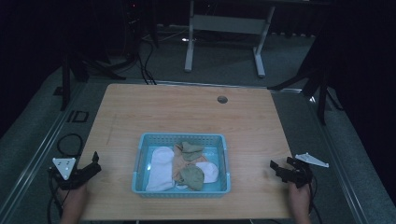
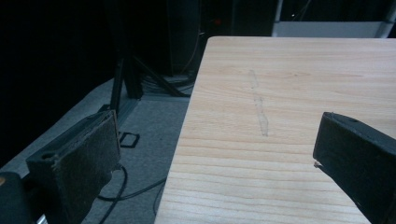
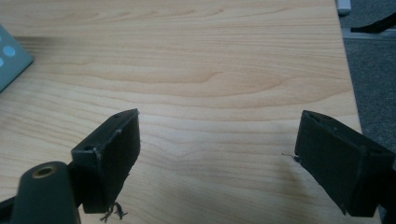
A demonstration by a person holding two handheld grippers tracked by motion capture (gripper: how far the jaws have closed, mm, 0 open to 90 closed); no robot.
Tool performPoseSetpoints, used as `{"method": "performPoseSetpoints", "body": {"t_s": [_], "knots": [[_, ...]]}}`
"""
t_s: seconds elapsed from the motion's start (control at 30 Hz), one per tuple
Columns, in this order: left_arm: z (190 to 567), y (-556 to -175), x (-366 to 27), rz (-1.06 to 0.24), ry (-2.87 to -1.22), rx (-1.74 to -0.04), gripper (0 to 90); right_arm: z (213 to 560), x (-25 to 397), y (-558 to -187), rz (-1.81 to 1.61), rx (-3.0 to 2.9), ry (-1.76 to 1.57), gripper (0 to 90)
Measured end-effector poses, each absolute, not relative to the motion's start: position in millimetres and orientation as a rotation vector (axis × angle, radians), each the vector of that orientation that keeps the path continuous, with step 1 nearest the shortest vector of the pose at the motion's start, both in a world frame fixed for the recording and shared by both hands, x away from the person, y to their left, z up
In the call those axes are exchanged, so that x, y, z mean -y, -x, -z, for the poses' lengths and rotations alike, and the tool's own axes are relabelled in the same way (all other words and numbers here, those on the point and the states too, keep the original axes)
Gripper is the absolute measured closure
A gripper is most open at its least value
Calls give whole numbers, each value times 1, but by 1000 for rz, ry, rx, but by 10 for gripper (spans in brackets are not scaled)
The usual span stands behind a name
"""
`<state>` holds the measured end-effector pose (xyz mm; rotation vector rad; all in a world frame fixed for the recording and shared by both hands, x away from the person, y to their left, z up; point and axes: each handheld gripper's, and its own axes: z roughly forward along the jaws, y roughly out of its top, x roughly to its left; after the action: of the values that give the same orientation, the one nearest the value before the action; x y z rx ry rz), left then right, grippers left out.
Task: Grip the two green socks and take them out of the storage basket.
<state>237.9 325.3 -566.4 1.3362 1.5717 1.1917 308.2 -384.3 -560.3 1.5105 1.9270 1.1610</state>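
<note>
- Right now the left claw point(image 1: 95, 164) is resting at the left edge of the table point(image 1: 187, 112), near the front corner, with a hand point(image 1: 74, 200) gripping it from below.
- Its jaws are standing wide apart in the left gripper view, holding nothing; one jaw is hanging out past the table edge over the grey floor point(image 2: 140, 121), the other is sitting over bare wood.
- Meanwhile the right claw point(image 1: 280, 167) is lying near the table's right edge, also held by a hand point(image 1: 299, 198), and its jaws are spread wide over plain wood with nothing between them.
- Between the two claws, a light blue basket point(image 1: 140, 154) is sitting toward the front middle of the table, well apart from both.
- Inside it, socks are lying in a loose heap: a white sock point(image 1: 160, 165) along the left side, grey-green socks point(image 1: 191, 176) at the middle, and another white one point(image 1: 208, 171) to the right.
- A corner of the basket point(image 3: 11, 58) is peeking in at the left of the right gripper view.
</note>
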Motion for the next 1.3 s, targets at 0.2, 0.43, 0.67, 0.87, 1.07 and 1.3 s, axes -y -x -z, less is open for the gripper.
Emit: {"method": "performPoseSetpoints", "body": {"t_s": [0.2,0.43,0.67,0.87,1.07,1.3], "knots": [[566,-238,-325,-1185,-1347,-1575,4,560,385,-306,-1191,-1920,-1472,131],[566,-236,-328,-1169,-1323,-1553,4,559,384,-310,-1157,-2045,-1409,130],[566,-232,-333,-1104,-1302,-1533,4,558,390,-313,-1136,-2167,-1295,130],[566,-232,-332,-1115,-1306,-1535,3,552,388,-316,-1172,-2327,-1169,130],[566,-232,-332,-1121,-1320,-1527,4,543,380,-317,-1152,-2491,-1003,135],[566,-233,-330,-1127,-1343,-1518,3,534,371,-319,-1115,-2623,-947,131]]}}
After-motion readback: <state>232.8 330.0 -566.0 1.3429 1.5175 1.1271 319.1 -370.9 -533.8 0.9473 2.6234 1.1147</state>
